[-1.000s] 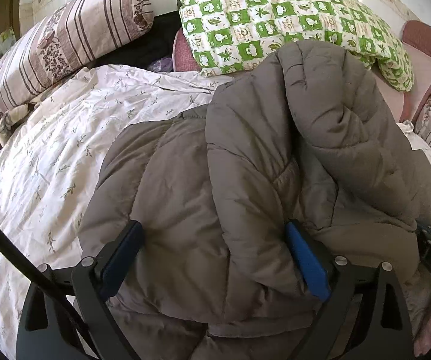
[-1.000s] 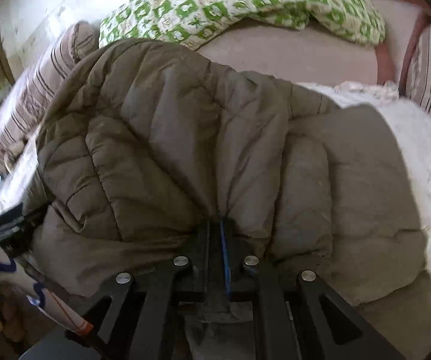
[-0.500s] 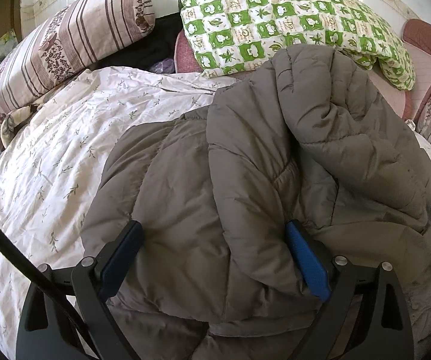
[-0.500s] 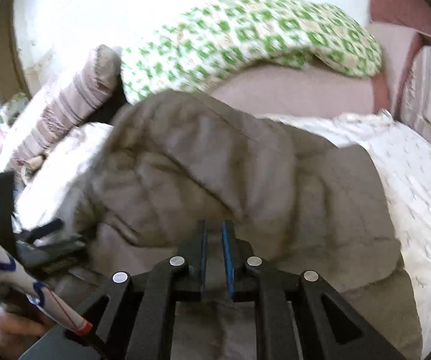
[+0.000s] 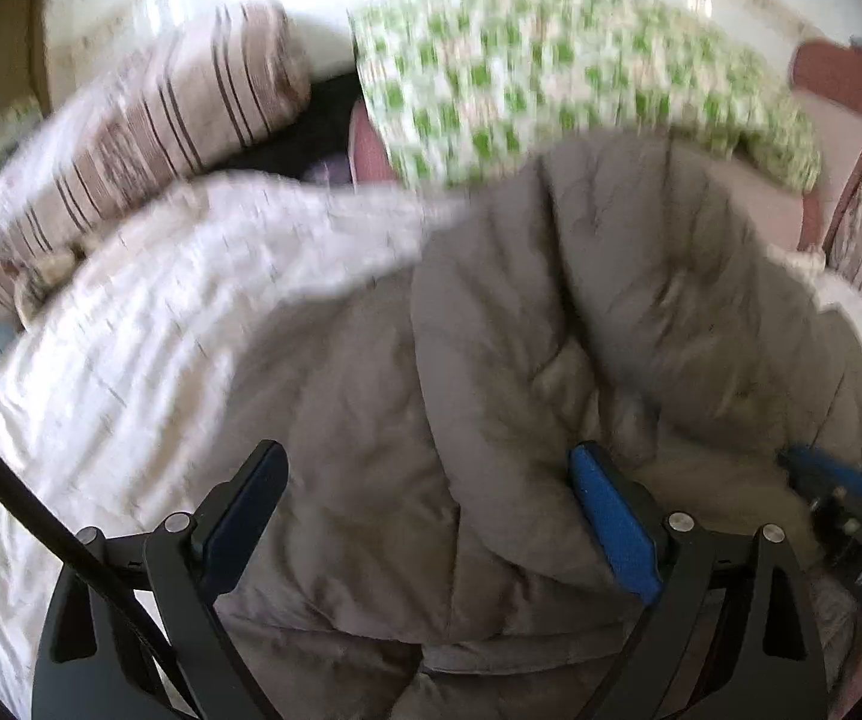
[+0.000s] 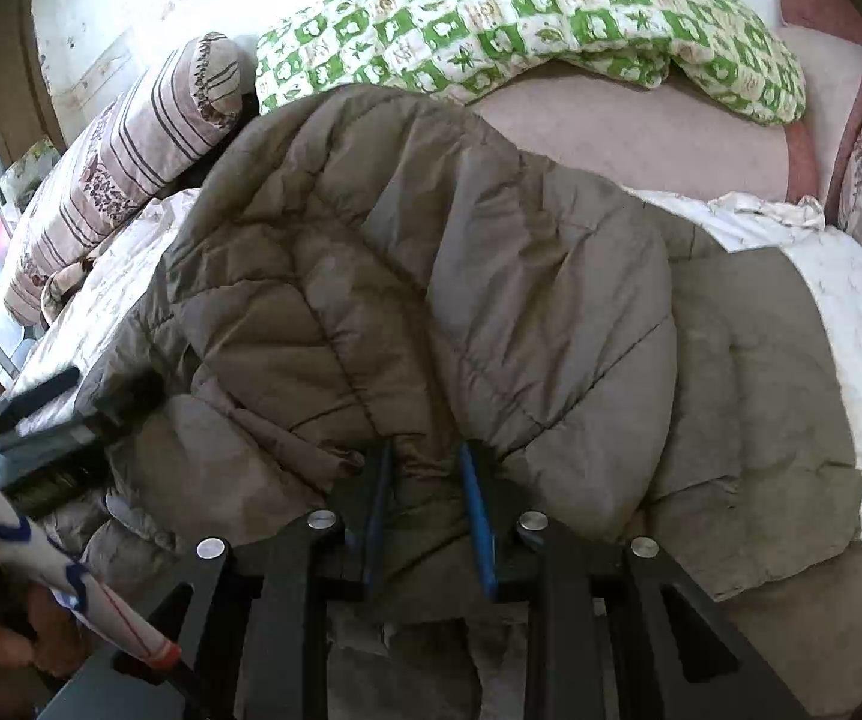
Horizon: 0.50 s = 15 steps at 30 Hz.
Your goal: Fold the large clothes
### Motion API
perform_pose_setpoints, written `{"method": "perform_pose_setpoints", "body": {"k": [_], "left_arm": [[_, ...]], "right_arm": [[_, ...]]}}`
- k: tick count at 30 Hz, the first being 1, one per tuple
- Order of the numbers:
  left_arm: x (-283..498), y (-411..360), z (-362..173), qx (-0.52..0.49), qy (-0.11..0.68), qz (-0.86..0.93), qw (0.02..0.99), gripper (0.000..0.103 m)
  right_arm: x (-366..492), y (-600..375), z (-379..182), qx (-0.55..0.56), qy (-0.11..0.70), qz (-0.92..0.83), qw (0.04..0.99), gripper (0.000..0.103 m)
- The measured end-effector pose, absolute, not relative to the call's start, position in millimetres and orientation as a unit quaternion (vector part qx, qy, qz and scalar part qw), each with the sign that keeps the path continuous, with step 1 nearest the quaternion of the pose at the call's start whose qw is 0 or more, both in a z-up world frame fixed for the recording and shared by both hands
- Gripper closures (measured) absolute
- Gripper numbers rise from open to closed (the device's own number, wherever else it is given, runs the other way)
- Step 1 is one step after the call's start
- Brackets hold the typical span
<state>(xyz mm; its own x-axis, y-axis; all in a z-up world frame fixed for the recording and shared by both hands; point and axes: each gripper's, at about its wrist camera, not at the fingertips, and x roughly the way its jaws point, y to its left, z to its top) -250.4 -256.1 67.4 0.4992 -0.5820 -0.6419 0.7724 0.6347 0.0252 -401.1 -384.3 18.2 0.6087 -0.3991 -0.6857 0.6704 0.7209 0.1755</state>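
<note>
- Left wrist view: we see the grey quilted coat (image 5: 491, 360) lying in a bulky heap on the floral bedsheet (image 5: 101, 360), with a striped bolster (image 5: 149, 138) and a green checked pillow (image 5: 551, 72) behind it at the head of the bed.
- The left gripper (image 5: 425, 504) hovers low over the near part of the coat, its blue-padded jaws wide apart with padded cloth lying between them, nothing pinched.
- The picture is smeared with motion, so finer detail is lost; the right gripper (image 5: 839, 492) shows at the right edge.
- Right wrist view: the right gripper (image 6: 425, 480) has its jaws a little apart, with a gathered ridge of the coat (image 6: 431, 276) bunched between the pads; we cannot tell whether it is truly pinched or merely resting there.
- A thick flap is doubled over the coat's body, so we judge a fold is under way.
- Next, we judge, the left jaws must take a firm hold of the near edge, so both grippers can carry and flatten the fold; the puffy cloth may spring back.
- Containers: we see none in either view.
</note>
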Motion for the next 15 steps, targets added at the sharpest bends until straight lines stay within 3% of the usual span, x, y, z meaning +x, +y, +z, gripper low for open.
{"method": "perform_pose_setpoints", "body": {"k": [3, 8, 15], "left_arm": [[-259, -249, 84, 0.132, 0.273, -0.421, 0.855, 0.008], [-261, -275, 48, 0.211, 0.327, -0.414, 0.823, 0.008], [-256, -277, 40, 0.201, 0.349, -0.409, 0.819, 0.008]], "right_arm": [[-408, -382, 21, 0.218, 0.311, -0.304, 0.874, 0.078], [-428, -378, 40, 0.216, 0.281, -0.313, 0.881, 0.077], [-438, -399, 42, 0.207, 0.283, -0.349, 0.869, 0.077]]}}
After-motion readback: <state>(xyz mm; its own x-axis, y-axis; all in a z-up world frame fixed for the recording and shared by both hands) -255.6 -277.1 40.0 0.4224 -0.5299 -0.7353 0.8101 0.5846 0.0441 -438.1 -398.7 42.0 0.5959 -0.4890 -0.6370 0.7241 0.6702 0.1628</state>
